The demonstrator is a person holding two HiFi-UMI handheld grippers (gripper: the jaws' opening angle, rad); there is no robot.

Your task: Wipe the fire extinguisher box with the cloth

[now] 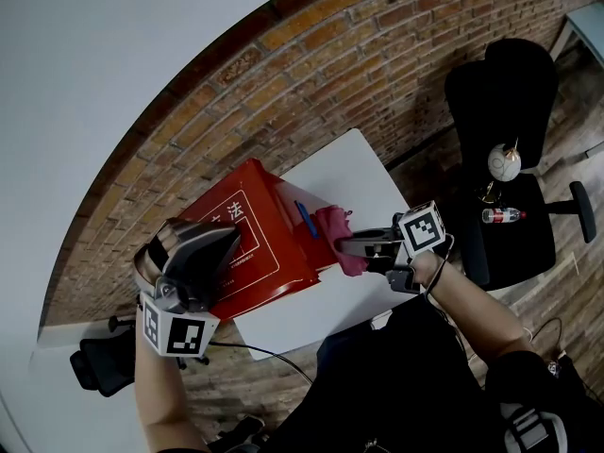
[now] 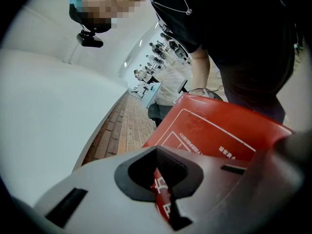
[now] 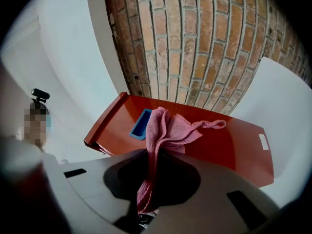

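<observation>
Red fire extinguisher box [image 1: 253,242] lies on the white bench [image 1: 370,173] close to the brick wall [image 1: 377,55], printed face up. Left tool [image 2: 163,191] is clamped on the box's thin red edge at the near-left end, jaws nearly together on the panel; likely there to brace the box so it won't slide under wiping. Right tool [image 3: 146,189] has its jaws pinched on the pink cloth [image 3: 168,130]. The bunched end is in the jaws and the loose end is draped onto the box's side face, just beside the blue handle recess [image 3: 140,124]. Gripping it by one end leaves free fabric to drag across the surface. Cloth touches the box, so wiping looks under way or about to start. Most of the side face is still uncovered.
</observation>
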